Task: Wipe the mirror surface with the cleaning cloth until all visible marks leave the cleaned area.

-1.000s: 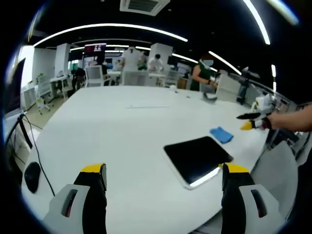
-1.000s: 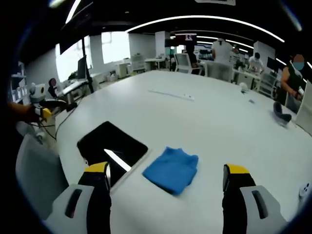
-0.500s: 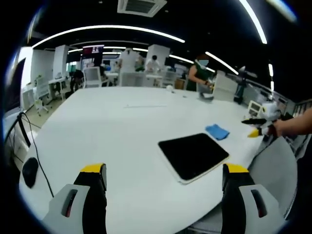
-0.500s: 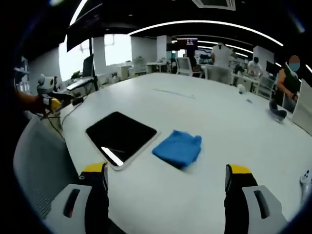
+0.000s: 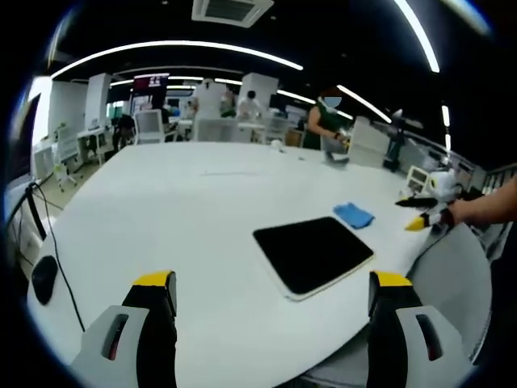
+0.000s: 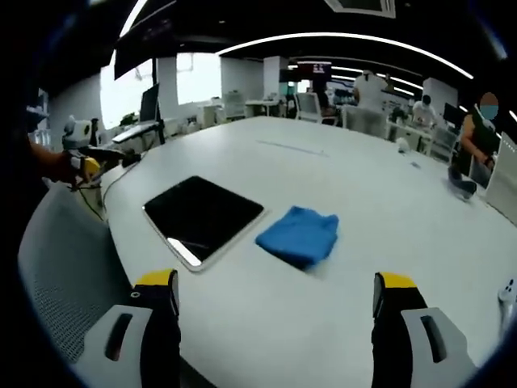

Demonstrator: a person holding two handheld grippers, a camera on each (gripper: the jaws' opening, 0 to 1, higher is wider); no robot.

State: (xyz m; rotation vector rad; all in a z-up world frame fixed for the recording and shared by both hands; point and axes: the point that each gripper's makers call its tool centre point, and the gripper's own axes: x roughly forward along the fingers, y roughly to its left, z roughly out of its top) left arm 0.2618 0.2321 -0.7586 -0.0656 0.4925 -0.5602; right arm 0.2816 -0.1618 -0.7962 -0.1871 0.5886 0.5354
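Mirror [image 6: 203,217]: flat on the surface [image 6: 380,210], dark.
Cloth [image 6: 300,235]: just beside the mirror.
Left tool [image 5: 271,303]: spread, holding nothing.
Right tool [image 6: 275,303]: spread, holding nothing.

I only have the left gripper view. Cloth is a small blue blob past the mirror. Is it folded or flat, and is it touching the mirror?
Observer: In the right gripper view the cleaning cloth lies bunched and loosely folded, beside the mirror with a narrow strip of table between them.
Operator: Anything on the glass?
Observer: A bright streak of reflected light near the mirror's corner closest to the right gripper; I cannot make out any marks.
Operator: Right gripper holding anything?
Observer: No, its jaws stand open and empty, short of the cloth.
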